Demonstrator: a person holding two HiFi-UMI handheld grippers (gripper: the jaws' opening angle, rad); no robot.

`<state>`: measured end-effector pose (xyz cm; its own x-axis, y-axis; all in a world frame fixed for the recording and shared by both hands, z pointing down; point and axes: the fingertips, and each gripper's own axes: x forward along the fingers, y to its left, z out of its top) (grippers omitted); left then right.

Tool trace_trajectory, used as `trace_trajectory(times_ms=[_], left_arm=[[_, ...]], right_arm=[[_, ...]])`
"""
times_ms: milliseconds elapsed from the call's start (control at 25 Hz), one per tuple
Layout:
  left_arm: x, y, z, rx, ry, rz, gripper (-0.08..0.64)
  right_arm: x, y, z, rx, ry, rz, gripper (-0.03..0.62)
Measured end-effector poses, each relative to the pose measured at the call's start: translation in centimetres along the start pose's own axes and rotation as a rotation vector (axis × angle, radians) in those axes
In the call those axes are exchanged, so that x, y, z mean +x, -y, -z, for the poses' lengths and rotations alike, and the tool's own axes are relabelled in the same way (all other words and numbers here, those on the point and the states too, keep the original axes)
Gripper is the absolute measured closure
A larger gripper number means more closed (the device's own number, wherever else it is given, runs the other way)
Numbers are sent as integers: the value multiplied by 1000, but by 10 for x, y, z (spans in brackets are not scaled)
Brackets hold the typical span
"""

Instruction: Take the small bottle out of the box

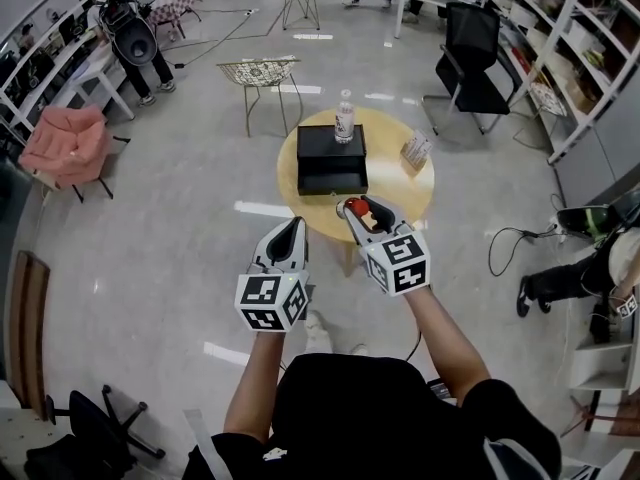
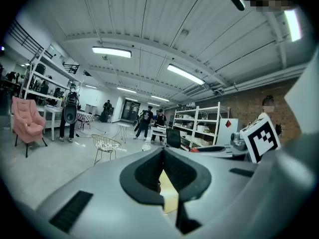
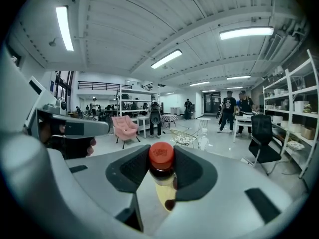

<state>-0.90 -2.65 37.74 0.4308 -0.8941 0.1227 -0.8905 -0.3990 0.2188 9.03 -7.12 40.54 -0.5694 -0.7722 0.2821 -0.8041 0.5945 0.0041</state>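
Observation:
A small bottle (image 1: 355, 207) with a red cap and dark contents is held clear of the black box (image 1: 331, 158), over the near edge of the round wooden table (image 1: 400, 183). My right gripper (image 1: 358, 206) is shut on it. In the right gripper view the bottle (image 3: 162, 169) stands upright between the pads (image 3: 192, 171) of the right gripper (image 3: 162, 156), cap on top. My left gripper (image 1: 292, 224) hangs beside it to the left, shut and empty. In its own view the left gripper (image 2: 163, 156) has its tips together.
A clear water bottle (image 1: 344, 118) stands on top of the black box. A small patterned carton (image 1: 416, 149) sits at the table's right. A wire chair (image 1: 260, 73), a black office chair (image 1: 470, 58) and a pink armchair (image 1: 65, 143) stand around. Someone's legs (image 1: 560, 278) lie at the right.

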Motion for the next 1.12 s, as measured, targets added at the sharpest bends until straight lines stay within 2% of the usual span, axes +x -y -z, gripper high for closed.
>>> trace_trajectory(times_ms=[1120], left_arm=[[-64, 68, 19, 30, 9, -11, 551]], right_arm=[[-85, -31, 20, -9, 33, -37, 454]])
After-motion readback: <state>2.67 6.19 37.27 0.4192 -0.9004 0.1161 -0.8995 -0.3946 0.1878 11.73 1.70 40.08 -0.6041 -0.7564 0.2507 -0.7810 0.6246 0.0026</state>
